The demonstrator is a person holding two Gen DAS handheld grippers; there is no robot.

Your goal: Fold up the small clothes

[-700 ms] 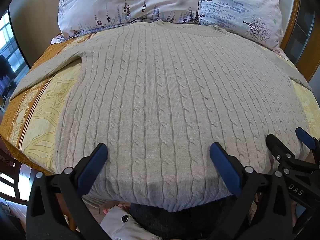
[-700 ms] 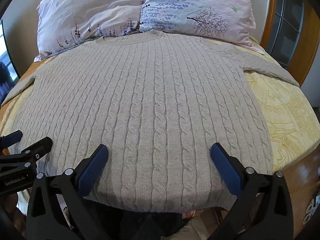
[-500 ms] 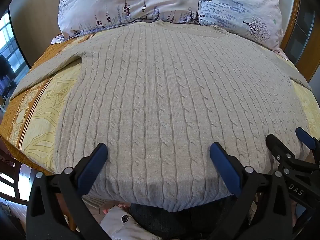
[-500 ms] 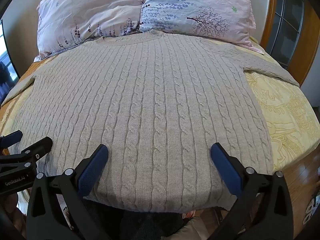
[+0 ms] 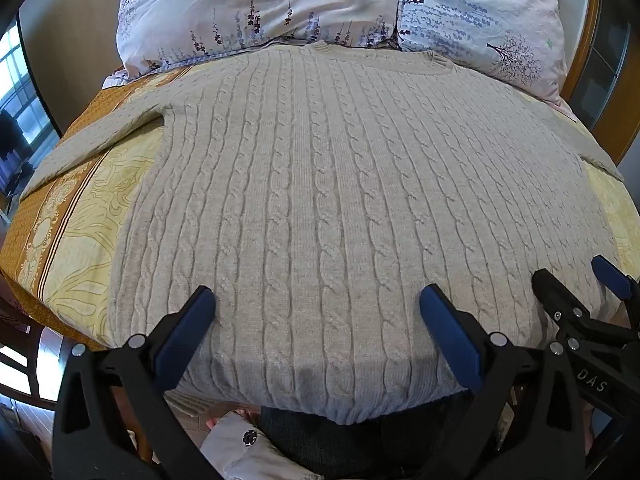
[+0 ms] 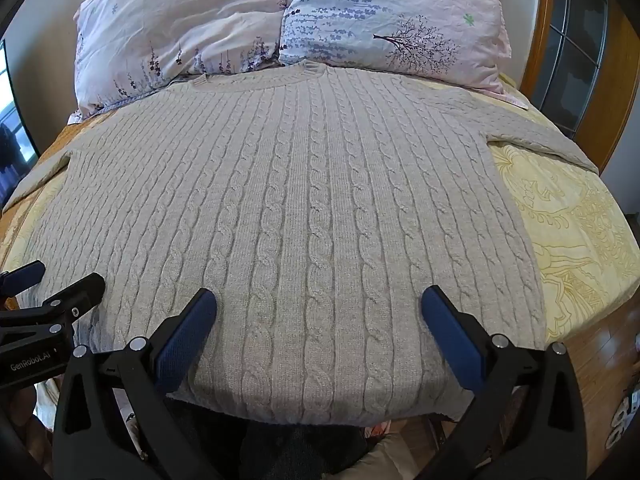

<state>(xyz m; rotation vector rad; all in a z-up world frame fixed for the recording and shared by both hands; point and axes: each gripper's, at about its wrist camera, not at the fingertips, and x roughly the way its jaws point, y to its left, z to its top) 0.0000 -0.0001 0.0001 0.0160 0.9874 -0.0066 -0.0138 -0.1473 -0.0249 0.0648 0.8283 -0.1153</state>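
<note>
A beige cable-knit sweater (image 5: pixel 328 184) lies flat on the bed, neck at the far end, hem hanging over the near edge, sleeves spread to both sides. It also fills the right wrist view (image 6: pixel 304 208). My left gripper (image 5: pixel 316 304) is open and empty, hovering over the hem's left half. My right gripper (image 6: pixel 318 306) is open and empty over the hem's right half. The right gripper shows at the right edge of the left wrist view (image 5: pixel 576 300); the left gripper shows at the left edge of the right wrist view (image 6: pixel 48 292).
Two floral pillows (image 5: pixel 280 4) (image 6: pixel 384 20) lie at the head of the bed beyond the sweater's neck. A yellow patterned bedspread (image 6: pixel 572 232) covers the bed. A wooden door frame (image 6: pixel 612 80) stands at the right. A window (image 5: pixel 16 112) is at the left.
</note>
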